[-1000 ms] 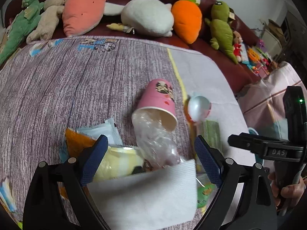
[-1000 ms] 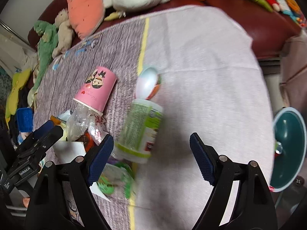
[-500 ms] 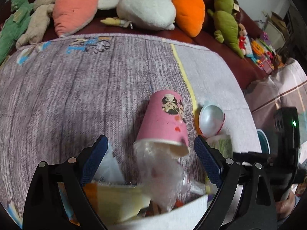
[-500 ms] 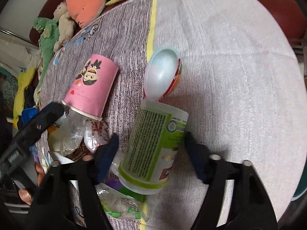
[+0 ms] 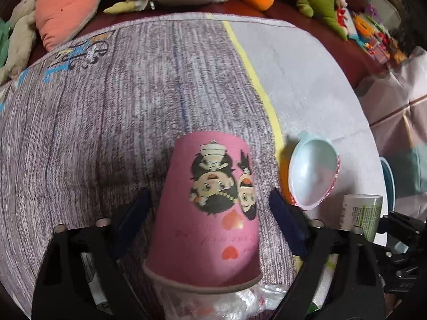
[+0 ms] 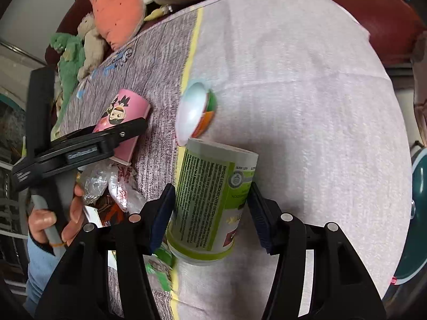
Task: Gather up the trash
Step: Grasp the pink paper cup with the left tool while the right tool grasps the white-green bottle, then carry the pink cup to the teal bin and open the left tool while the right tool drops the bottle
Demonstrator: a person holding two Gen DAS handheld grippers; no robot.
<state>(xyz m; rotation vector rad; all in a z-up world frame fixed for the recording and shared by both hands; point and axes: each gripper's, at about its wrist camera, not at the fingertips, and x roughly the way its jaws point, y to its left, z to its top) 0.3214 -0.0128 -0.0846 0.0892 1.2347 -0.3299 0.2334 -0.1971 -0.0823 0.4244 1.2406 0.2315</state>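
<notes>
Pink cartoon cup [image 5: 210, 213] lying sideways, left fingers closing round it, right fingers gripping green-labelled bottle [image 6: 213, 200]

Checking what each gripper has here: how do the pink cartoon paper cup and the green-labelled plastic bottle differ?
The pink cartoon paper cup tapers and bears cartoon figures; the green-labelled plastic bottle is straight-sided with printed text. The cup lies between the closing jaws of the left gripper, pads not yet touching; the right gripper is shut on the bottle. Crumpled clear plastic spills from the cup's mouth. Both lie on their sides on the cloth.
</notes>
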